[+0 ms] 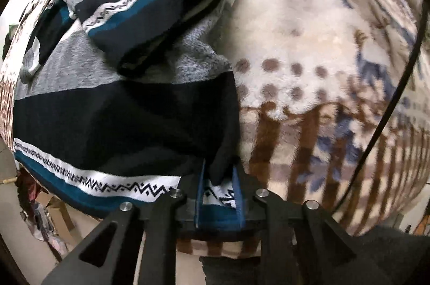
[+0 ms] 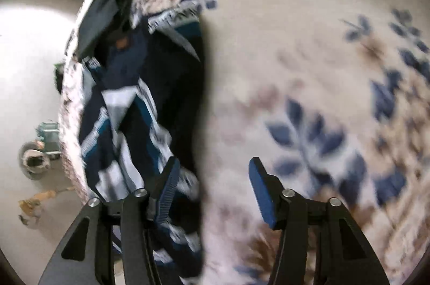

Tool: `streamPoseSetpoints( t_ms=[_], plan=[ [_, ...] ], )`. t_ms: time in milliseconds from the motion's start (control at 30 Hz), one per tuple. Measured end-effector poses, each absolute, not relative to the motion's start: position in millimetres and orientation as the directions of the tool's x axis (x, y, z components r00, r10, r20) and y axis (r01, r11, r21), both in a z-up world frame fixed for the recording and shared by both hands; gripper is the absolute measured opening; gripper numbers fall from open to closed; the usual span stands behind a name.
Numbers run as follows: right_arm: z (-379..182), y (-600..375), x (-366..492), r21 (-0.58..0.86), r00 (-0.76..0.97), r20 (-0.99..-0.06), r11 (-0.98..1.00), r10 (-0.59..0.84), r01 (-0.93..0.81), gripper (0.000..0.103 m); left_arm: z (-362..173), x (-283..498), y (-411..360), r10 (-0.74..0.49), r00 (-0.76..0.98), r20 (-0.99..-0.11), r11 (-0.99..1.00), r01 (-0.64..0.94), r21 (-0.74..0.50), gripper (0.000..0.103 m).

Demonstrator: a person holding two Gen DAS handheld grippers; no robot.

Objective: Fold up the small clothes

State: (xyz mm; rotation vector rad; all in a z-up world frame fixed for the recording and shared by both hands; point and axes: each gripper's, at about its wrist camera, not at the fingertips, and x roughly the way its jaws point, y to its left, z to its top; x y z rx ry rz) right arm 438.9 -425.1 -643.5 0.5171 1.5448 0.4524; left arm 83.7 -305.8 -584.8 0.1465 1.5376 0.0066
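Striped knit pinched at its hem corner

Knitted in navy, teal, grey and white bands, the sweater (image 1: pixel 113 107) lies on the patterned blanket (image 1: pixel 309 43), a sleeve (image 1: pixel 150 16) folded across its body. The left gripper (image 1: pixel 219 185) is clenched on the hem corner, so the garment stretches forward and to the left of it. The right gripper (image 2: pixel 212 185) hangs released, jaws wide apart, the sweater's edge (image 2: pixel 196 110) passing just inside its left finger; it looks the freer to take the opposite corner for the next fold
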Motion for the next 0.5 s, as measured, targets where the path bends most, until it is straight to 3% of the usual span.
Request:
streamPoseSetpoints(
  t_ms=[167, 233, 333, 400, 433, 500],
  plan=[
    [-668.1, -404.9, 478.5, 0.643, -0.017, -0.764, 0.764, 0.644, 0.058, 0.061, -590.0, 91.8, -303.9, 0.096, 0.066, -0.993, 0.994, 0.053, 0.1, 0.017],
    [-677.4, -401.0, 488.8, 0.667, -0.014, -0.742, 0.74, 0.67, 0.091, 0.061, -587.7, 88.8, -295.2, 0.087, 0.095, -0.992, 0.995, 0.04, 0.092, 0.008],
    [-690.2, -393.7, 501.7, 0.689, -0.004, -0.718, 0.712, 0.696, 0.134, 0.059, -579.0, 68.2, -284.8, 0.08, 0.139, -0.987, 0.996, 0.035, 0.086, 0.005],
    [-689.8, -387.0, 506.1, 0.685, 0.01, -0.725, 0.718, 0.689, 0.125, 0.037, -563.6, 52.8, -275.4, 0.084, 0.165, -0.983, 0.996, 0.026, 0.09, 0.004],
    [-688.1, -382.0, 507.6, 0.678, 0.001, -0.731, 0.727, 0.682, 0.108, 0.017, -558.2, 48.3, -271.7, 0.088, 0.174, -0.981, 0.996, 0.016, 0.092, 0.004],
    [-679.7, -373.3, 507.7, 0.655, 0.007, -0.754, 0.752, 0.657, 0.073, 0.014, -545.0, 37.5, -264.3, 0.09, 0.186, -0.978, 0.996, -0.013, 0.089, 0.004]
  ],
)
